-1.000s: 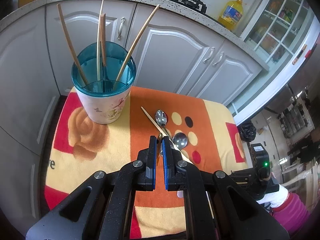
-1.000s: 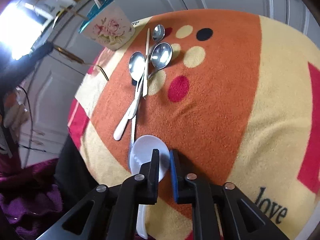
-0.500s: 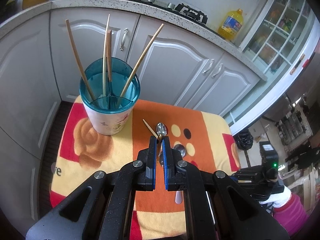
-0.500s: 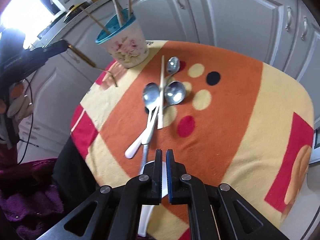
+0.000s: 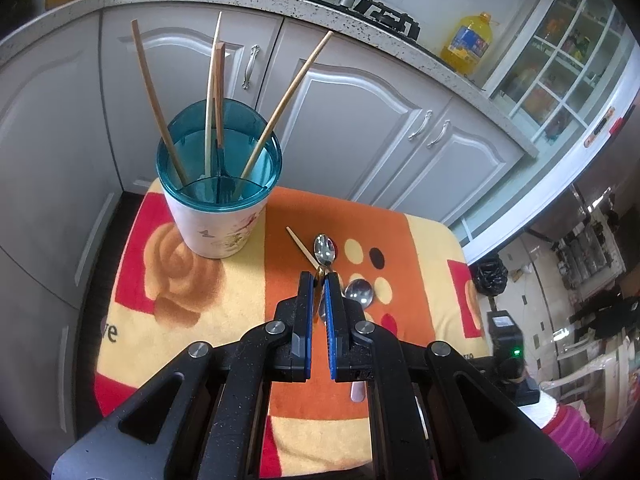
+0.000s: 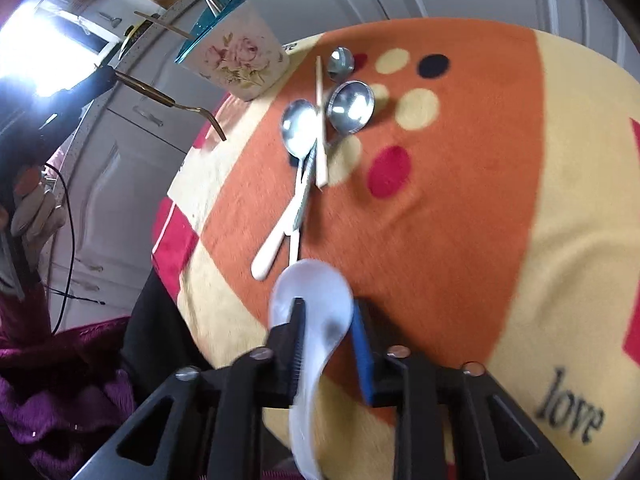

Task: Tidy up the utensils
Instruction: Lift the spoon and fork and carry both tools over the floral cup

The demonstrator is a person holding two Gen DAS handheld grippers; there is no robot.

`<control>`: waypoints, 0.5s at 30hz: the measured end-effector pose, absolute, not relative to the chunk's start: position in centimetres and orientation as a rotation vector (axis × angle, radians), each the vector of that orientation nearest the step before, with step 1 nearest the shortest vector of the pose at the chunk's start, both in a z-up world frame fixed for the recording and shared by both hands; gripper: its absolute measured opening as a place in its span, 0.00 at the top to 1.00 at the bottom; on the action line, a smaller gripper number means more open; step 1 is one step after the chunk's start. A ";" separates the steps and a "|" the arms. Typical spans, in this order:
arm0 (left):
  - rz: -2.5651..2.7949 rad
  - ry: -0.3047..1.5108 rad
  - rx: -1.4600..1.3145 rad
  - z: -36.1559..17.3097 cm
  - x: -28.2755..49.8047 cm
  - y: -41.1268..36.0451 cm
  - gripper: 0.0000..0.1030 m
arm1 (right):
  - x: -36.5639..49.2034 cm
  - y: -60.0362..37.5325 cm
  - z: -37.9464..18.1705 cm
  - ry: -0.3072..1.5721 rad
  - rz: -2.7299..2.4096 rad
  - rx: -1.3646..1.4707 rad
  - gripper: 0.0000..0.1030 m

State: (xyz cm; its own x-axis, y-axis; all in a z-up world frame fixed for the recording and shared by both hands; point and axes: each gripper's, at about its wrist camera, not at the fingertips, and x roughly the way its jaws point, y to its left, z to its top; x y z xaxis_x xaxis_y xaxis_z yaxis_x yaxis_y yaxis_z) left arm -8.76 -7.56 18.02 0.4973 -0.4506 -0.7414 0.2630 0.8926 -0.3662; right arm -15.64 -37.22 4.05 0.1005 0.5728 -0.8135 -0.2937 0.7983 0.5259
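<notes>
A floral cup (image 5: 216,220) with a teal divided insert stands at the back left of the towel and holds several wooden chopsticks. On the towel lie one chopstick (image 6: 320,120), three metal spoons (image 6: 352,106) and a white-handled spoon (image 6: 272,252). My left gripper (image 5: 319,280) hangs above the spoons, shut on a thin gold utensil (image 6: 168,100). My right gripper (image 6: 326,312) is low over the towel's near edge. Its jaws are opening, with a white plastic spoon (image 6: 316,292) between them. The right pad stands apart from the spoon.
The orange, yellow and red towel (image 5: 200,320) covers a small table. Grey cabinet doors (image 5: 360,120) and a speckled counter stand close behind it. A yellow oil bottle (image 5: 466,40) is on the counter. A purple garment (image 6: 60,380) is at the table's left side.
The right gripper rose with its jaws shut, then came back down near the towel and its jaws spread around the white spoon. The left gripper stays shut on the gold utensil.
</notes>
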 end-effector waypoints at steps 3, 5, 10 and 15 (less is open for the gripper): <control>-0.437 0.953 -0.213 18.2 -8.8 -7.4 0.96 | -15.4 -36.2 4.6 1.329 0.645 0.182 0.91; -0.432 0.952 -0.216 18.2 -8.7 -7.1 0.96 | -15.4 -35.7 5.1 1.335 0.659 0.142 0.93; -0.424 0.948 -0.230 18.1 -8.5 -6.4 0.96 | -15.5 -35.7 7.9 1.291 0.683 0.110 0.97; -0.424 0.940 -0.238 18.5 -8.7 -6.0 0.96 | -15.0 -35.8 9.3 1.266 0.674 0.092 0.98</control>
